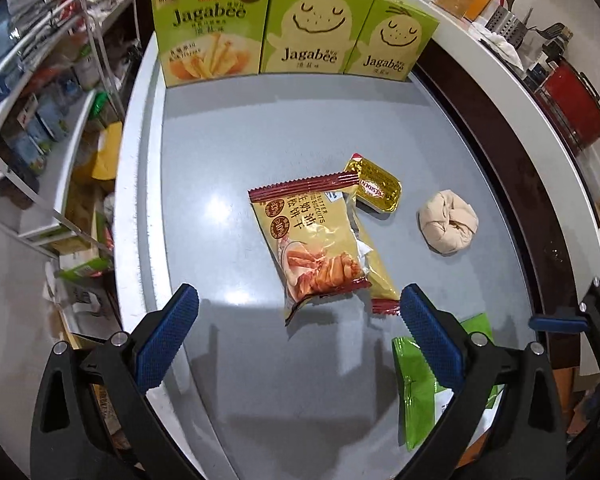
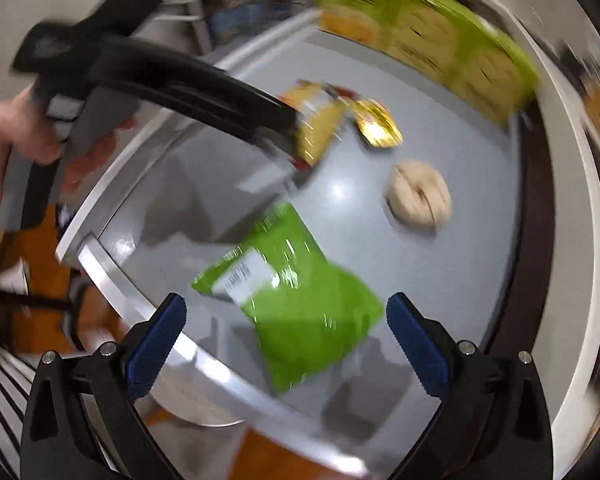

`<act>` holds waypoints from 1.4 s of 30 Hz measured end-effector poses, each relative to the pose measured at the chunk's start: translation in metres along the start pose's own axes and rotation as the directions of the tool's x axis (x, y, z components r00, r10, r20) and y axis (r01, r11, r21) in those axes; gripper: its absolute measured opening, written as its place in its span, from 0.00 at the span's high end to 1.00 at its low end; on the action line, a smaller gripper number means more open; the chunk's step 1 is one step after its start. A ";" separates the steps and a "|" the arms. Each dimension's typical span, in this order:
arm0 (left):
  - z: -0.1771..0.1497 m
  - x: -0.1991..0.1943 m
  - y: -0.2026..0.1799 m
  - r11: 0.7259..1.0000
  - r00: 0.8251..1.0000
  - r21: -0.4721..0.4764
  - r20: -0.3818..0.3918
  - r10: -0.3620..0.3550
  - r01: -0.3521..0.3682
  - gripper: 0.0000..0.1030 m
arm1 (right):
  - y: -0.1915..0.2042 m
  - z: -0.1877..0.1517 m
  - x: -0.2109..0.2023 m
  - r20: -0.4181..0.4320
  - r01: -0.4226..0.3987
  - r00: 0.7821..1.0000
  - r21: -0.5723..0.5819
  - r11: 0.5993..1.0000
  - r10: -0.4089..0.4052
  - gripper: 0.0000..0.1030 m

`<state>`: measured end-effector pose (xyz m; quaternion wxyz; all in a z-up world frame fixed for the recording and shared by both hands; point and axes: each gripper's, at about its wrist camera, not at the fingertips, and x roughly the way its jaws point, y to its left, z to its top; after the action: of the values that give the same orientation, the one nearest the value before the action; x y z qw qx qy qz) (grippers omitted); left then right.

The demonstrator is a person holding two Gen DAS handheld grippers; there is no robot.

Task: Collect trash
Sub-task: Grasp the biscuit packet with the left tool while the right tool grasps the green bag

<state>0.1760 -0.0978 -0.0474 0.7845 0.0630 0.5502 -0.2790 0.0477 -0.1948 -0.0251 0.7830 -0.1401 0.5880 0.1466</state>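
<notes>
Jagabee boxes [image 1: 296,24] behind "BUTTER BISCUITS" packet [image 1: 320,248], President butter [image 1: 376,188].

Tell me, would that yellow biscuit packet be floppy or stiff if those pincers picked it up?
Probably floppy: the biscuit packet is thin, creased film lying nearly flat on the table, so it would likely sag from a pinch. It looks light, and may be empty. Its glossy surface could slip between the pads, though their ridged texture should help.

A glossy grey table [image 1: 300,128] fills the frame's middle. At left stands a cluttered white shelf rack [image 1: 40,132]; at upper right, a white counter [image 1: 480,52] with a red pot [image 1: 572,100].
</notes>
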 end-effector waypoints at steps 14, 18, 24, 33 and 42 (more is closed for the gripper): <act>0.027 0.041 -0.002 0.994 0.998 -0.104 -0.059 -0.031 0.025 0.02 | 0.002 -0.001 0.043 -0.062 -0.056 0.997 -0.104 0.993 0.049 0.20; 0.023 0.042 -0.010 0.999 0.999 -0.033 -0.048 0.023 -0.024 0.05 | -0.002 -0.008 0.043 -0.051 -0.044 0.998 -0.009 0.999 0.043 0.09; 0.019 0.037 -0.015 0.995 0.997 0.073 -0.026 0.067 -0.065 0.44 | 0.008 -0.021 0.051 -0.060 -0.007 0.998 -0.098 0.995 0.001 0.05; -0.009 0.023 -0.014 0.992 0.998 0.117 -0.037 0.045 -0.040 0.51 | -0.006 -0.019 0.039 -0.024 -0.119 0.993 -0.036 0.992 0.118 0.33; -0.020 0.016 -0.002 0.992 0.998 0.122 -0.056 0.027 -0.020 0.50 | 0.022 -0.004 0.047 -0.044 -0.107 0.994 -0.175 0.979 0.101 0.08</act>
<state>0.1619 -0.0969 -0.0692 0.7662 0.1251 0.5539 -0.3008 0.0478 -0.1737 -0.0723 0.7483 -0.1809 0.5927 0.2366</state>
